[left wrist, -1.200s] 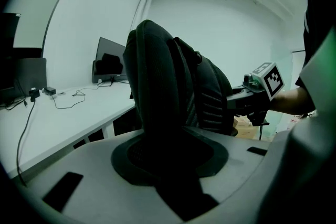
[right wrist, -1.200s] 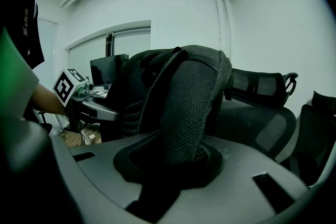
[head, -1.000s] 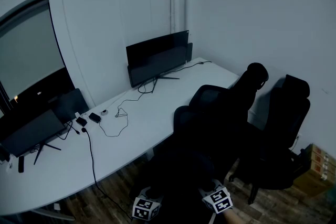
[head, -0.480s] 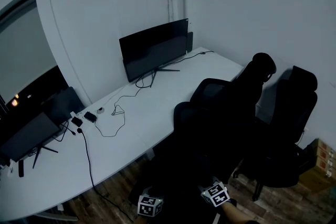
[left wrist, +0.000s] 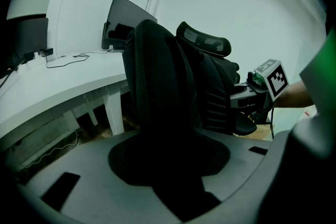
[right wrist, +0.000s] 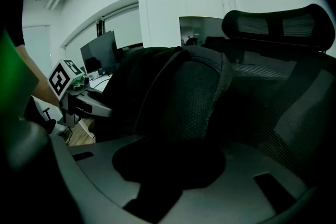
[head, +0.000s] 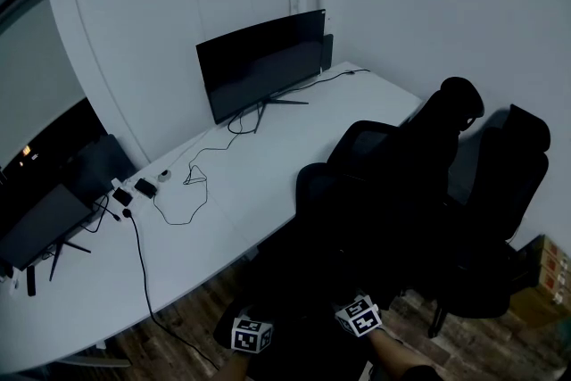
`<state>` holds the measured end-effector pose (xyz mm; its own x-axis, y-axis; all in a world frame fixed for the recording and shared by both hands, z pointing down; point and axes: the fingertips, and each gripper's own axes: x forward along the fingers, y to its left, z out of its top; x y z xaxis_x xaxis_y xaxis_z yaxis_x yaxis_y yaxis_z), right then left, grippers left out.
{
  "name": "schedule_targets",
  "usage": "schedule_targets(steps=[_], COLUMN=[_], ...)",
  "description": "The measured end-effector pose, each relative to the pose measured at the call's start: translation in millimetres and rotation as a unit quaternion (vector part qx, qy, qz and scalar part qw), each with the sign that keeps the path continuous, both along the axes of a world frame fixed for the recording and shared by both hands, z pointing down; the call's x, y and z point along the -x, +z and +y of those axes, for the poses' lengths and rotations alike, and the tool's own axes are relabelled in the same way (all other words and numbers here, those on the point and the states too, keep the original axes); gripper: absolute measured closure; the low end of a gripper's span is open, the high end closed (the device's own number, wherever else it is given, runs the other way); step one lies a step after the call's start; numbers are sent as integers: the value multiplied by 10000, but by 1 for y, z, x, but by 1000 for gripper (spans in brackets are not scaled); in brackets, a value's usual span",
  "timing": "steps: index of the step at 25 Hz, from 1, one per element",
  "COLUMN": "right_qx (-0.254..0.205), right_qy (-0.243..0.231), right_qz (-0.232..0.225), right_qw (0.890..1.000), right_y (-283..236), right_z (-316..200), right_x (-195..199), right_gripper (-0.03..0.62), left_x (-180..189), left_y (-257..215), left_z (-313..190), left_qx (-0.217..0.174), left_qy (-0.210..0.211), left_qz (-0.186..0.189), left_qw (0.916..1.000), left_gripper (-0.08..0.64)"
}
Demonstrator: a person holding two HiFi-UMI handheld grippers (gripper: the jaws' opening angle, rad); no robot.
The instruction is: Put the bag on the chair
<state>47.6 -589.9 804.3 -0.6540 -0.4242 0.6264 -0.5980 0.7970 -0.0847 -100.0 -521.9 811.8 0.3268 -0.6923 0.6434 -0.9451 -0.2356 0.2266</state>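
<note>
In a dim office, a small dark monitor (head: pixel 45 223) stood at the far left of a long white desk (head: pixel 268 174), with black cables (head: pixel 174 210) trailing across the top towards a large curved monitor (head: pixel 259 62) set against the wall. Wood flooring (head: pixel 178 330) showed below the desk edge.

At the bottom of the head view, the person held both tools low and side by side, marker cubes up. The left gripper (left wrist: pixel 170 183) had a fold of the black bag (left wrist: pixel 157 81) between its jaws, which were easing apart on the fabric. The bag rose upright from the tool, its dark bulk between the desk and the seating.

The right gripper (right wrist: pixel 163 186), just beside the left, likewise had its jaws on the bag's black fabric and was beginning to open. Its own view showed the bag's padded mesh side up against the backrest of the nearer black chair (head: pixel 419 156), below the headrest. The gloom hid whether the bag's base rested on the seat.

A second black chair (head: pixel 504 192) stood just behind the first, against the right-hand wall, with cardboard boxes (head: pixel 551 268) on the floor at the far right edge.
</note>
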Motion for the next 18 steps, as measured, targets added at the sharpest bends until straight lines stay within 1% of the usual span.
schedule_targets(steps=[3,6,12,15,18], right_qx=[73,156,360,419,454], right_qy=[23,142,598,869,1143], right_qz=[-77,-130,-77,-29,23], right_qw=[9999,9997,9975,9953,9924], right_y=[12,21,36,42,46], right_z=[-16,-29,-47,-54,-57], right_x=[1,0,-14,-25,-35], right_gripper=[471,442,385,362,354], left_x=[1,2,2,0,-1], left_y=[6,12,24,28,34], left_z=[-10,-19,-36,-40,-41], left_qx=[12,-52,-224,-190,-81], left_qy=[-20,-11,-48,16,175], left_qz=[0,-54,-258,-399,-555], left_qw=[10000,10000,9994,9990,9983], left_gripper=[378,363,313,288,254])
